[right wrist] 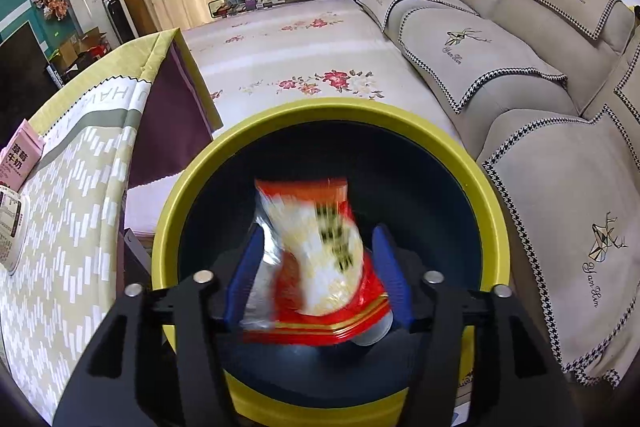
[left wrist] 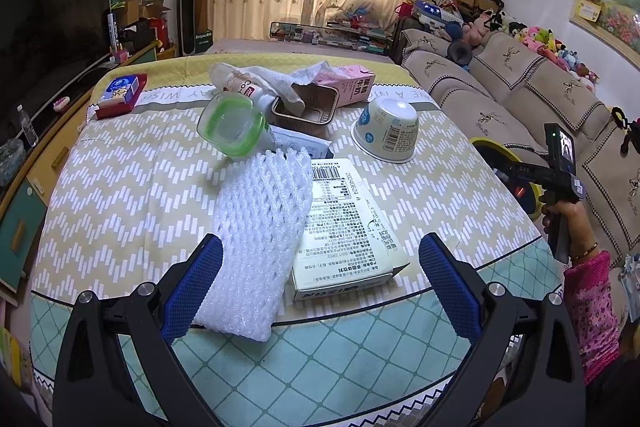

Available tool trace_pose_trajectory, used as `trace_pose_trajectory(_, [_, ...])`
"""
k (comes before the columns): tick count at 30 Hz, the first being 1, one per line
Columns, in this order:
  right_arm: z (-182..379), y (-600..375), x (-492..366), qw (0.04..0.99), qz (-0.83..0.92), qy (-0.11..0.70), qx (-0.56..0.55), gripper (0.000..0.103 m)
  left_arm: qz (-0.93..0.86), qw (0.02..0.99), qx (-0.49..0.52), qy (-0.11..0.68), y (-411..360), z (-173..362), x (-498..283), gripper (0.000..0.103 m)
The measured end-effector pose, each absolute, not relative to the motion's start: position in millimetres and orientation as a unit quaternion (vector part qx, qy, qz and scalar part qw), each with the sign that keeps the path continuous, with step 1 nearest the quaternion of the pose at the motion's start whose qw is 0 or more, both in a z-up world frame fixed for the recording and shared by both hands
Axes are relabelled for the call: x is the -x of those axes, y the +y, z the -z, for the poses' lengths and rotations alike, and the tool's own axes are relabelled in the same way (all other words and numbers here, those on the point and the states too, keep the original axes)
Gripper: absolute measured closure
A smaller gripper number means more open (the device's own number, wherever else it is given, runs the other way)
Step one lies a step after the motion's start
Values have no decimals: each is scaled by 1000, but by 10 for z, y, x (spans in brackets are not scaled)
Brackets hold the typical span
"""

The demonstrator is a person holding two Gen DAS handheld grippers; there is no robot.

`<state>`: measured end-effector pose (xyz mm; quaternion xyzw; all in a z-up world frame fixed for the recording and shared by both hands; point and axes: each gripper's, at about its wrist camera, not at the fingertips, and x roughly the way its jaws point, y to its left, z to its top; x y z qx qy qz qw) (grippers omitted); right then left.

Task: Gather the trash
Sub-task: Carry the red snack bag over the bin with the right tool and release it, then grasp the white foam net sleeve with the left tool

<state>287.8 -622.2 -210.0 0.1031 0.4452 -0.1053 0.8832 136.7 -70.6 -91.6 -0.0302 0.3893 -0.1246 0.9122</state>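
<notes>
Right wrist view: the right gripper (right wrist: 318, 251) is over the yellow-rimmed bin (right wrist: 490, 239) at frame centre. Its blue fingers (right wrist: 246, 275) are spread, and the red-and-white snack wrapper (right wrist: 320, 259), blurred, lies between them over the dark interior; contact with the pads cannot be confirmed.

Left wrist view: the left gripper (left wrist: 320, 275) sits at the lower frame, jaws wide apart, nothing clamped. Ahead on the patterned tablecloth (left wrist: 120, 187) lie a white foam net (left wrist: 260, 227), a flat printed carton (left wrist: 348, 227), an overturned paper cup (left wrist: 386, 135), a green-rimmed plastic cup (left wrist: 232, 127), a brown tray (left wrist: 308, 107) and a pink milk carton (left wrist: 348, 83).
</notes>
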Motion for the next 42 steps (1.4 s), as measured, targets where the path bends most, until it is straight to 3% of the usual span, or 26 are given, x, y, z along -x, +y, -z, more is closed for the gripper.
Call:
trace_pose_trajectory(5, [2043, -6196, -2860, 885, 101, 442, -104, 31, 124, 913, 33, 388, -678, 920, -1358, 6])
trace_pose_trajectory(21, [1728, -5913, -2440, 906, 68, 406, -94, 27, 110, 904, 35, 411, -584, 1145, -1718, 7])
trace_pose_trajectory(33, [1577, -5668, -2106, 918, 48, 383, -86, 25, 123, 889, 42, 438, -564, 1349, -1974, 43])
trace_pose_trajectory(42, [1558, -5612, -1928, 921, 43, 375, -97, 24, 121, 894, 52, 429, -472, 1264, -1934, 78])
